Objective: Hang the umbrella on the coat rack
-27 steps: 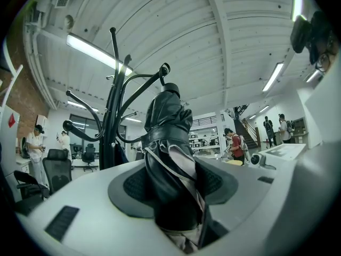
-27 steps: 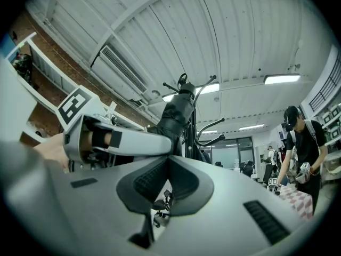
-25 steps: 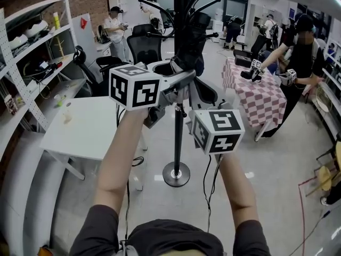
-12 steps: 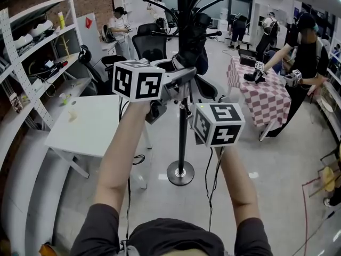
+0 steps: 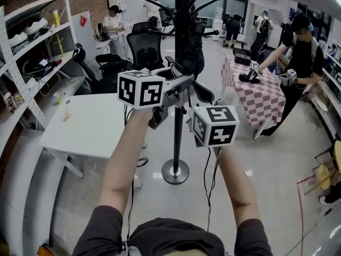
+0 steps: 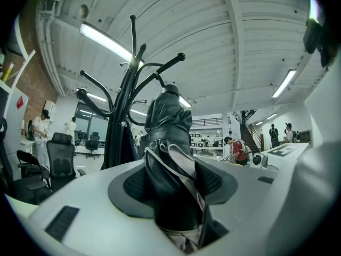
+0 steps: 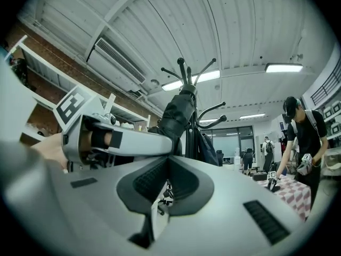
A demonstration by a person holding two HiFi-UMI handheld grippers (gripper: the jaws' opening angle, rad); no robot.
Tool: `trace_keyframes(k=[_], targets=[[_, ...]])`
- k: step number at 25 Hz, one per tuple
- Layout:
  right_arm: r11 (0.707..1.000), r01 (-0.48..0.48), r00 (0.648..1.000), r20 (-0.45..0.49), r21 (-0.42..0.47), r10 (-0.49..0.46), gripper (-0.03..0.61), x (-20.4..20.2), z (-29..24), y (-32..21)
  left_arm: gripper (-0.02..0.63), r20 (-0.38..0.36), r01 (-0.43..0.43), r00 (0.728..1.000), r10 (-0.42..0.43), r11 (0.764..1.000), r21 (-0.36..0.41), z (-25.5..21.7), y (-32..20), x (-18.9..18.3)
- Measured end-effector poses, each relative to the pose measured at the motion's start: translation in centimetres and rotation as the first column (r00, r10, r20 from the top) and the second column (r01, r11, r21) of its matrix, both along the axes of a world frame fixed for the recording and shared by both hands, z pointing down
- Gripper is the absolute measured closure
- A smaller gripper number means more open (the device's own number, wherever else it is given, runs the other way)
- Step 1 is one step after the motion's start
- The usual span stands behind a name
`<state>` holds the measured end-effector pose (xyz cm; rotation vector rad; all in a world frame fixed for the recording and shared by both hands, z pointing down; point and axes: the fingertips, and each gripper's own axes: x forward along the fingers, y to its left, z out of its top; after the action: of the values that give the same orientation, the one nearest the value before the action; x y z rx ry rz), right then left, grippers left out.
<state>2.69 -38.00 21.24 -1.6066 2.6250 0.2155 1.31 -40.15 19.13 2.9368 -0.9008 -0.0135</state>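
The black coat rack (image 5: 177, 121) stands straight ahead, and its curved hooks (image 6: 106, 97) spread above my hands. My left gripper (image 5: 186, 80) is shut on the folded black umbrella (image 5: 191, 57), which stands upright against the pole. In the left gripper view the umbrella (image 6: 168, 127) fills the gap between the pads of the left gripper (image 6: 173, 196), and its top reaches up among the hooks. My right gripper (image 5: 202, 122) hangs lower and to the right of the pole. In its own view the right gripper (image 7: 168, 159) has its pads meeting at the tips, with the umbrella (image 7: 178, 113) beyond them.
The rack's round base (image 5: 176, 172) rests on the floor. A white table (image 5: 85, 127) stands to the left, with metal shelving (image 5: 26, 63) behind it. Office chairs (image 5: 146, 47) stand behind the rack. A person (image 5: 303, 57) works at a checkered table (image 5: 261, 97) on the right.
Both grippers have sunk slightly beside the pole, the left still carrying the umbrella. The grip looks the same.
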Motion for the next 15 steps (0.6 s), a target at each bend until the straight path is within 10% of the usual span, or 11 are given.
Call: trace_keyframes(k=[15], targets=[[0.999, -0.045, 0.999, -0.006, -0.031, 0.045, 0.560, 0.9, 2.2, -2.5, 0.391, -0.088, 0.011, 0.996, -0.010, 1.000, 0.002, 2.1, -2.6, 0.6]])
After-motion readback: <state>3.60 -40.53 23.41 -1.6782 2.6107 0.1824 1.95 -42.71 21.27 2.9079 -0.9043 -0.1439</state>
